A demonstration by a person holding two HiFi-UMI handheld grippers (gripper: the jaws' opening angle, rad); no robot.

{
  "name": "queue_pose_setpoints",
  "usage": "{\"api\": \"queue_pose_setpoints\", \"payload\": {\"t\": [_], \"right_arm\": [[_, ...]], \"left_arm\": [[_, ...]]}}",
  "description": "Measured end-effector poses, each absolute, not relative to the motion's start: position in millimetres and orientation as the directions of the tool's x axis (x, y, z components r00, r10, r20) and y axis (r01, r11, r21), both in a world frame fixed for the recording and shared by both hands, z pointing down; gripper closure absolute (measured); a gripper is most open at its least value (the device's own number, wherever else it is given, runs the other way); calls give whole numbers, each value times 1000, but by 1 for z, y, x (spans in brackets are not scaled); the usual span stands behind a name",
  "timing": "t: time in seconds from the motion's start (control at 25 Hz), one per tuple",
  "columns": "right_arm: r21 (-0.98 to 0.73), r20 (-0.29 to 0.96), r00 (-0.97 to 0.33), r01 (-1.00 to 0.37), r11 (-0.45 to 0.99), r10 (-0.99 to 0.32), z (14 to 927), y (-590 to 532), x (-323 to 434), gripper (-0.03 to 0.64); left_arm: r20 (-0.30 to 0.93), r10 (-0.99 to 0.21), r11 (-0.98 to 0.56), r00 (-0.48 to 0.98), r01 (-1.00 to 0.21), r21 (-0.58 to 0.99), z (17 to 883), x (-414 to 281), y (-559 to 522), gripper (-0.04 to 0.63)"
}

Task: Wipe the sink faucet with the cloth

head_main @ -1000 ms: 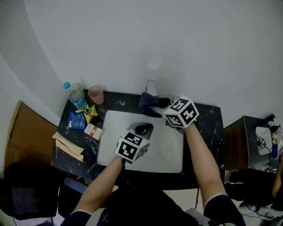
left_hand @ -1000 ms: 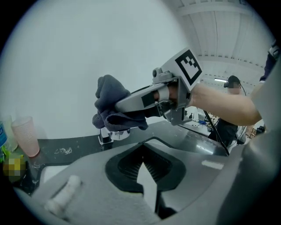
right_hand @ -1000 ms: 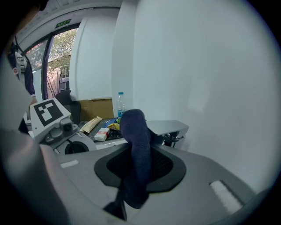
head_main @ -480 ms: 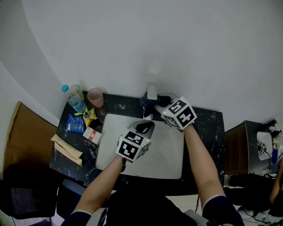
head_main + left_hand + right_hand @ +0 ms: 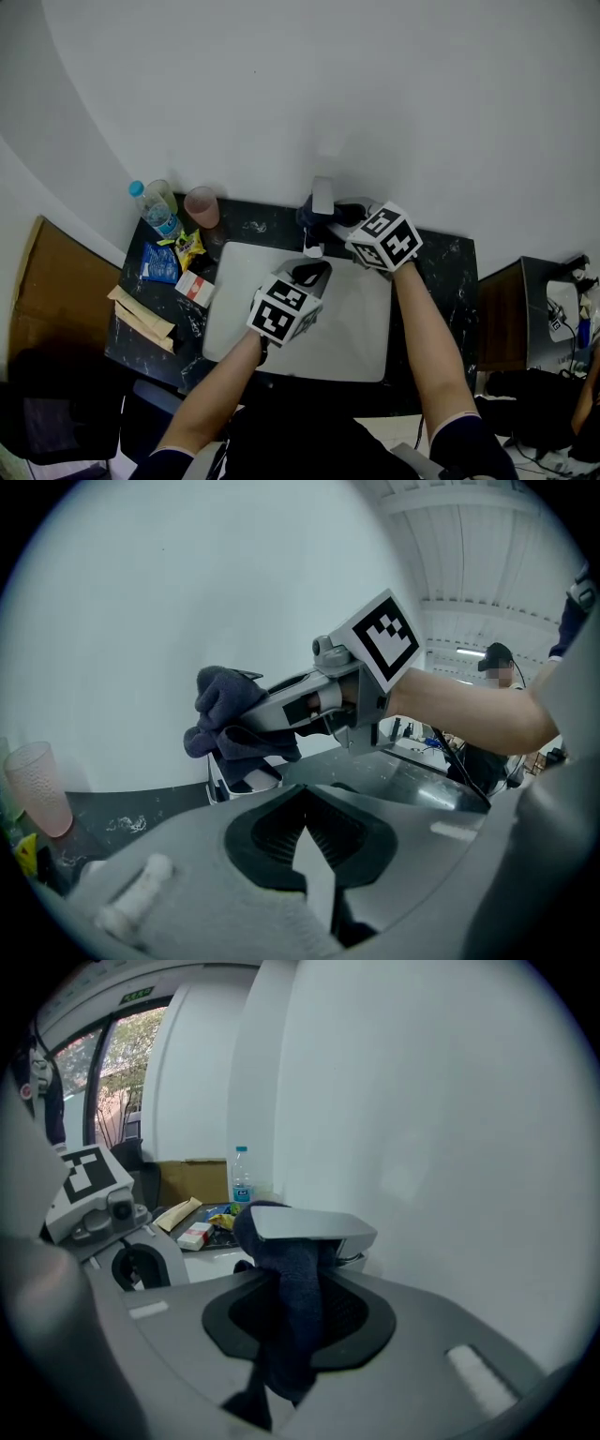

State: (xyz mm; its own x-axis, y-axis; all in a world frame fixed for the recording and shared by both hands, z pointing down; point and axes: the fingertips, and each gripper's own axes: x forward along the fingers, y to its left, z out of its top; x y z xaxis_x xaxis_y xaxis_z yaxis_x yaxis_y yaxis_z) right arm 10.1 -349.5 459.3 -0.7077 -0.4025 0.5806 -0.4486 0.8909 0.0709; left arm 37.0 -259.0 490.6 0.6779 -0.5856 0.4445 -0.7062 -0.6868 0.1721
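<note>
A: Little is altered at the sink: the faucet is still met by the cloth.

B: It is pinched by the fingers of the right gripper and shifted slightly; wiping is judged under way. The fingers of the left gripper are pressed together, empty.

At the far left corner of my dark marbled counter stand a blue-capped water bottle and a pink cup, close together. Along its left edge lie a yellow snack packet, a blue packet, a red-and-white box and tan paper wrappers.
</note>
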Motion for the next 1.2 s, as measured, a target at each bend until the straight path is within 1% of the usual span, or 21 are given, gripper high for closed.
{"api": "queue_pose_setpoints", "payload": {"t": [0.28,0.44,0.56,0.76,0.88,0.96,1.08,1.2], "right_arm": [[95,610,-704,-390,916,-363,464,-324,2,535],[118,631,-701,-336,934,-332,465,-304,-5,535],[134,645,-698,-298,945,-311,465,-289,-11,535],[107,643,-719,-256,961,-264,464,-263,-16,535],[48,607,-757,-267,962,-241,461,-247,-14,535],[19,576,-779,-291,956,-249,457,-241,-8,535],[26,544,-779,-355,935,-311,453,-243,10,534],[21,523,-762,-435,900,-381,454,-256,35,534]], "left_arm": [[453,-600,-674,660,-721,158,495,32,-258,594],[460,-565,-696,684,-695,179,499,38,-243,594],[474,-558,-703,681,-692,166,502,35,-233,594],[480,-551,-696,683,-694,187,503,20,-219,594],[502,-554,-691,665,-703,169,509,7,-214,594],[523,-551,-684,650,-711,163,517,-2,-212,594],[535,-566,-657,627,-735,165,520,-14,-214,594],[516,-606,-633,606,-760,149,511,-21,-223,594]]}}
